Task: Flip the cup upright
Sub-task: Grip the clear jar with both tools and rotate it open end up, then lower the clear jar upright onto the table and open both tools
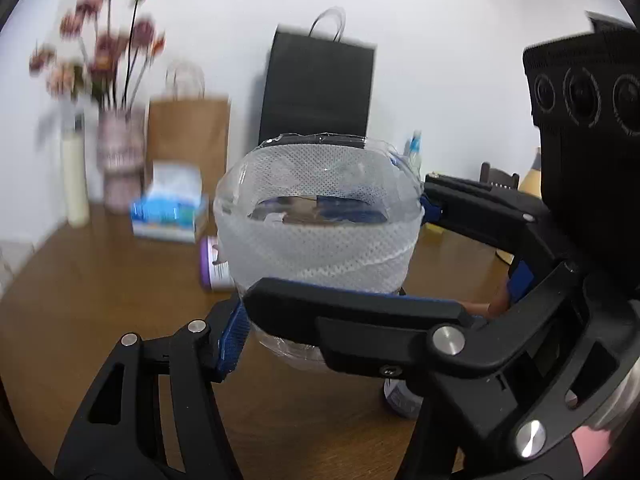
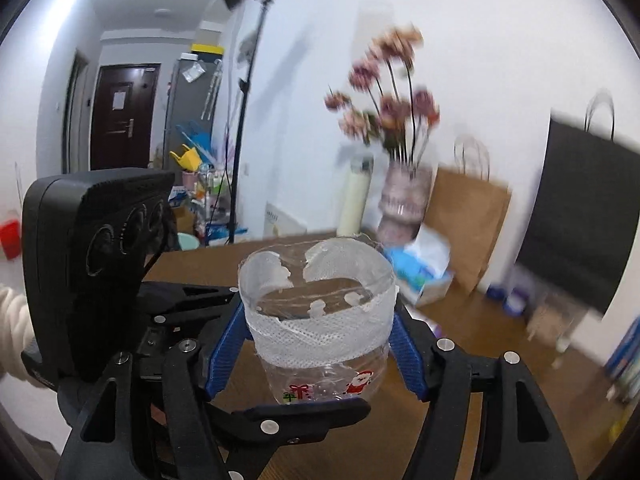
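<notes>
Both tools are on the cup [image 2: 320, 316] at frame centre, held above the desk [image 1: 100, 300]! In the right wrist view the right tool [image 2: 318, 344] pinches it between blue pads, mouth up. The left tool [image 1: 332, 264] clamps it too, one finger low, one at right. I'd judge the flip nearly done; next comes a level lowering, then release. Brown wooden desk: flower vase [image 1: 120, 156] upper left, tissue box [image 1: 170, 208], paper bags [image 1: 188, 136] against the white wall.
</notes>
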Demonstrator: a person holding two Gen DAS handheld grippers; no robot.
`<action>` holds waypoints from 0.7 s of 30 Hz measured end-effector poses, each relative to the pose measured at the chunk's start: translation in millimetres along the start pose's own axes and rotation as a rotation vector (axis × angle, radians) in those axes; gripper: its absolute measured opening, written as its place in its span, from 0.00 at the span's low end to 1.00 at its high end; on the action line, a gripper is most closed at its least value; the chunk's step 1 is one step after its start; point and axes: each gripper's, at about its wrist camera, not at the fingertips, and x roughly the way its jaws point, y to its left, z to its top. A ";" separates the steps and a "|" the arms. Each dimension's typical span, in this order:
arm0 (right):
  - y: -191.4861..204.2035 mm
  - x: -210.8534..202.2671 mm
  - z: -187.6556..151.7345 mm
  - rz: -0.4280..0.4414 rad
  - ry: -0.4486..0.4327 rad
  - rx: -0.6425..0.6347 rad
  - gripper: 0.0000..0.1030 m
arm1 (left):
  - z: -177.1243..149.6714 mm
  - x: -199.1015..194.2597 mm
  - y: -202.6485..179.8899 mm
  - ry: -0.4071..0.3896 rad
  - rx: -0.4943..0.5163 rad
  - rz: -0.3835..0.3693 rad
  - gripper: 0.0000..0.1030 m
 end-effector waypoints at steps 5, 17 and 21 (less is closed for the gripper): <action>19.0 -1.5 -9.8 -0.041 0.047 -0.043 0.69 | -16.7 -4.6 -3.3 0.029 -0.005 0.019 0.56; 25.2 -15.1 -54.6 -0.081 0.011 0.191 0.70 | -46.3 -0.1 -16.7 0.202 -0.013 0.022 0.56; 5.0 7.5 -63.7 -0.013 0.084 0.277 0.66 | -50.4 18.4 -4.9 0.310 -0.068 0.035 0.57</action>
